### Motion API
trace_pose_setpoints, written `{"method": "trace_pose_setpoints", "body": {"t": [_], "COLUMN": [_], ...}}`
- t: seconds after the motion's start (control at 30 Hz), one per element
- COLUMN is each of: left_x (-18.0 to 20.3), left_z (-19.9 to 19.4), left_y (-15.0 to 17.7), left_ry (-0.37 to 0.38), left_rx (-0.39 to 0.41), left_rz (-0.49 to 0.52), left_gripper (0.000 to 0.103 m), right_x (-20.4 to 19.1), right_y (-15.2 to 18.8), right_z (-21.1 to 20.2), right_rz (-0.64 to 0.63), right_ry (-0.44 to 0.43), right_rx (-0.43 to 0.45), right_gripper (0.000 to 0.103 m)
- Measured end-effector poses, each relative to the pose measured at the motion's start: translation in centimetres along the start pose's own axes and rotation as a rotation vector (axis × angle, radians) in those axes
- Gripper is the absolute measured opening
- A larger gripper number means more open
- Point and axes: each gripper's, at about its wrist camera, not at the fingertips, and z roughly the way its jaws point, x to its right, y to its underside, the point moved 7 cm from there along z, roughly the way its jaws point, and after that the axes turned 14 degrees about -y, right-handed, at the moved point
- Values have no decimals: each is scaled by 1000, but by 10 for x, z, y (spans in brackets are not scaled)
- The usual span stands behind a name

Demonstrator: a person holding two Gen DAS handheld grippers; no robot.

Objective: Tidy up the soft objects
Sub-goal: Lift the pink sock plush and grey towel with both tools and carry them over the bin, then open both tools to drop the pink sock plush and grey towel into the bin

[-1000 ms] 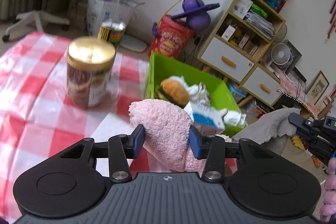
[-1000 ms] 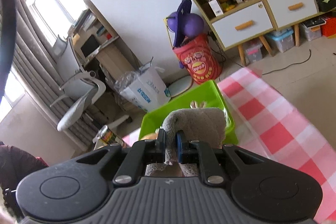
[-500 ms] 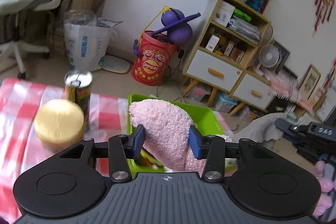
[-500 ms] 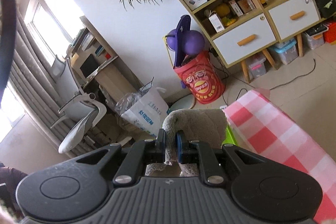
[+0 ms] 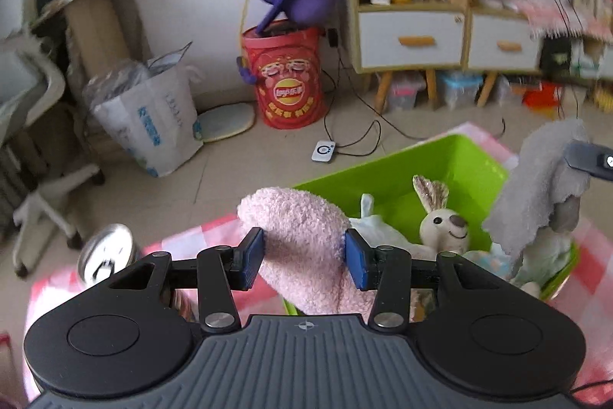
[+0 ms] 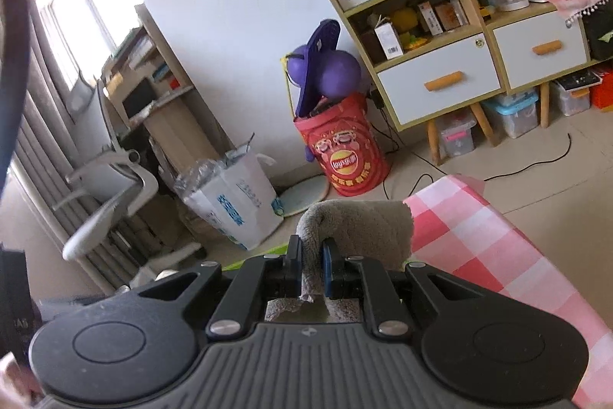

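Moved: both grippers lifted; green bin (image 5: 452,163) now ahead below.
Left gripper (image 5: 304,257): pinching pink plush (image 5: 302,236); release over bin.
Right gripper (image 6: 311,269): clamped on grey cloth (image 6: 360,225); follow.

Pink fuzzy cloth (image 5: 306,240); grey cloth (image 5: 536,186); lime-green bin (image 5: 433,167) with beige rabbit plush (image 5: 440,225); red-and-white checked tablecloth (image 6: 479,236); blue finger pads (image 5: 354,259).
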Motion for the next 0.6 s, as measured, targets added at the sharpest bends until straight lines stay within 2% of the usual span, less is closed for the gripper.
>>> {"method": "trace_pose_setpoints", "body": {"t": [0.27,0.6], "left_x": [28,41], "left_z": [13,46], "left_y": [-4,12], "left_ry": [12,26], "left_rx": [31,-32], "left_rz": [138,114], "left_gripper": [45,44], "right_x": [12,21], "right_y": [22,42], "right_z": [27,40], "right_rz": [4,-4], "right_ry": [5,20], "right_rx": [-60,-131], "right_gripper": [0,0]}}
